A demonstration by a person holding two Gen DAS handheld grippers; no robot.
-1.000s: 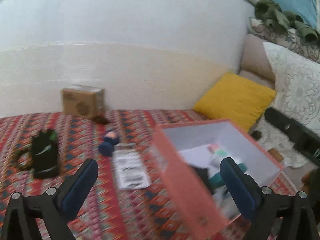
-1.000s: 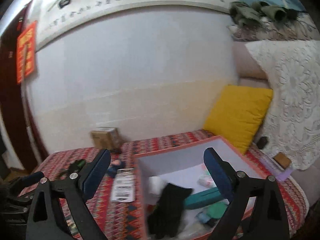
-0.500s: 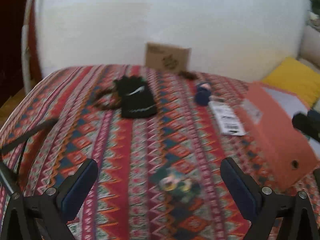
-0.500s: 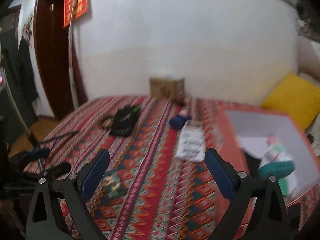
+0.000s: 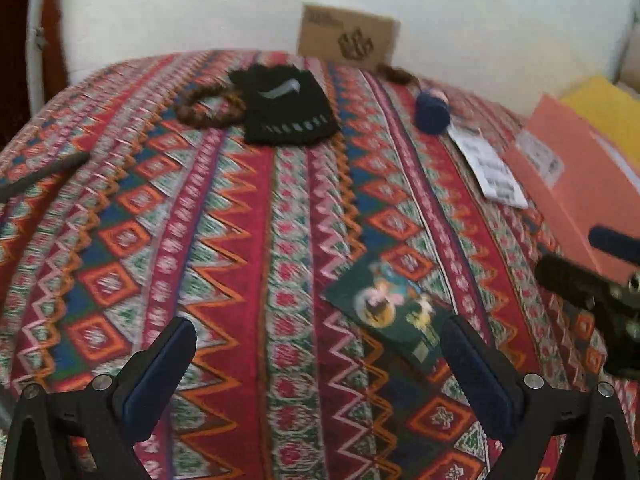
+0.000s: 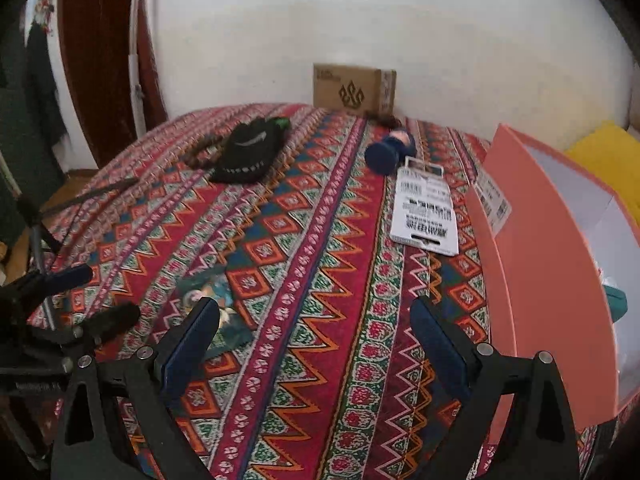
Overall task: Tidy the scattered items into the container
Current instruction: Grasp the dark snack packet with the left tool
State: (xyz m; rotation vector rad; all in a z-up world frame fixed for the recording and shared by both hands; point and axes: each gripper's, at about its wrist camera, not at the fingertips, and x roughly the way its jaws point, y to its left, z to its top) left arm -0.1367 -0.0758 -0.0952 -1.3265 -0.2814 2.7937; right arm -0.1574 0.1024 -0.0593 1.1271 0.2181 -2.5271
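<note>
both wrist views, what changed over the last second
Both views swung left, from over the pink box to the patterned cloth; the dark picture card now lies just ahead of the left claw. Both claws, right too, are open and empty as before. The black glove, blue item and white tag did not move.

The bed cover (image 6: 320, 280) carries red, orange, green and blue zigzag and diamond stripes. The container (image 6: 560, 280) is salmon pink outside, white inside. The glove (image 5: 286, 110) is black with pale markings, the card (image 5: 394, 312) dark green, the tag (image 6: 426, 212) white with black print, the cushion (image 6: 608, 152) yellow.
</note>
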